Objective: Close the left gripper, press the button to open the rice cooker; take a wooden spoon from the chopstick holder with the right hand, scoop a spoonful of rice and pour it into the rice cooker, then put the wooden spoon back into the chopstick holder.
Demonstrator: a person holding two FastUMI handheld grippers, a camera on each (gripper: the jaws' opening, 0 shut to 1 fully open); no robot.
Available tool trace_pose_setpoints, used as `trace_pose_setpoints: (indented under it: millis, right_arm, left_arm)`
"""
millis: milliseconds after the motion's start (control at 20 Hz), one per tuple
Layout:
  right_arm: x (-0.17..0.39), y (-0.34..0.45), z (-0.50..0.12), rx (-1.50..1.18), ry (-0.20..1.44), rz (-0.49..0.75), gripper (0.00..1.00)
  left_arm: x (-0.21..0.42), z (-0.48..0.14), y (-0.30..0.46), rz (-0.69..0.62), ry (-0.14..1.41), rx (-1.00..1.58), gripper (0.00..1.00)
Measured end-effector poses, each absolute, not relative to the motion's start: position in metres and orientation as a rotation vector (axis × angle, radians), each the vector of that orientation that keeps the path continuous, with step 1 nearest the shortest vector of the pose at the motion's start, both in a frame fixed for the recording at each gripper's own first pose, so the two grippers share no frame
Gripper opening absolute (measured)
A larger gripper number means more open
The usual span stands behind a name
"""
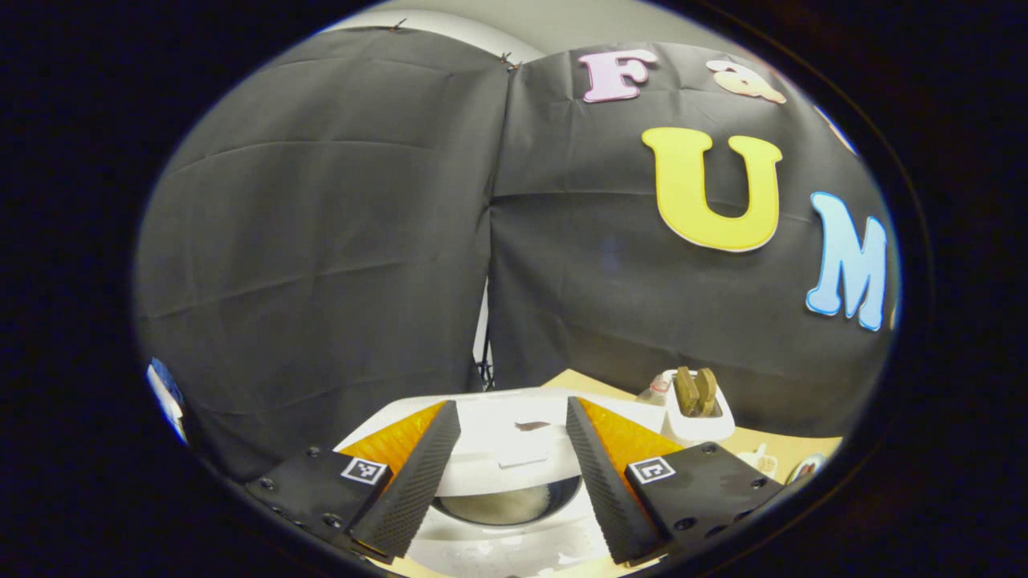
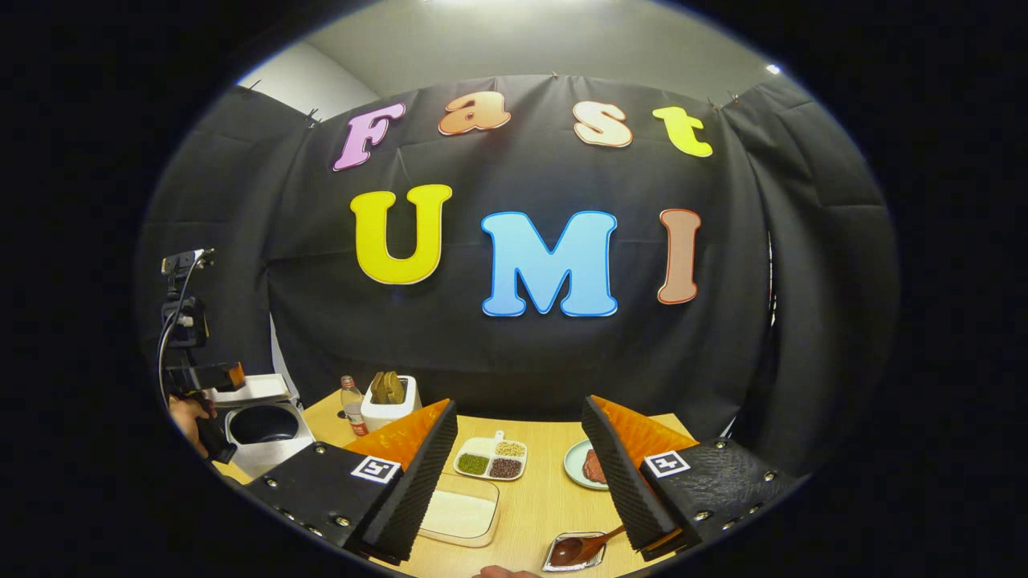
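The white rice cooker [image 1: 498, 546] stands open right under my left gripper [image 1: 511, 404], its lid [image 1: 482, 449] raised and the inner pot [image 1: 510, 504] showing between the spread fingers. That gripper is open. The white chopstick holder [image 1: 697, 417] with wooden handles sits to its right. In the right gripper view the open cooker [image 2: 265, 437] is at the far left, with the left gripper [image 2: 215, 376] above it in a hand [image 2: 189, 417]. My right gripper [image 2: 520, 403] is open over the table. A wooden spoon [image 2: 580, 549] lies in a small dish beside its right finger. The rice box [image 2: 462, 512] lies near its left finger.
On the wooden table [image 2: 538, 498] are a divided dish of beans [image 2: 490, 459], a pale plate with something reddish [image 2: 585, 466] and a bottle [image 2: 351, 403] next to the chopstick holder [image 2: 391, 405]. Black cloth walls close in the back and sides.
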State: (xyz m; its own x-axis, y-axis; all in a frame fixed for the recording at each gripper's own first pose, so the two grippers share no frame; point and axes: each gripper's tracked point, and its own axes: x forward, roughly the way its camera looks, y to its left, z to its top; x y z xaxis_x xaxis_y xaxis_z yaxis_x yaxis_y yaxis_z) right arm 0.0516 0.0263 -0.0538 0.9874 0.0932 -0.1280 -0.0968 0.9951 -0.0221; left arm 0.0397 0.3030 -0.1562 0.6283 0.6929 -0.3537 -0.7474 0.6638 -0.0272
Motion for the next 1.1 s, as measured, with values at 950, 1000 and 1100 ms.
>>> trace_pose_setpoints:
  millis: [950,1000,1100]
  right_arm:
    - [0.05,0.013,-0.075,-0.006,0.189,0.05,0.95]
    - [0.05,0.015,-0.073,-0.003,0.186,0.057,0.95]
    - [0.05,0.017,-0.074,-0.009,0.185,0.067,0.95]
  left_arm:
    - [0.038,-0.264,0.274,0.772,0.565,-0.213,0.94]
    - [0.038,-0.269,0.273,0.763,0.579,-0.218,0.94]
    - [0.04,-0.272,0.275,0.752,0.57,-0.202,0.89]
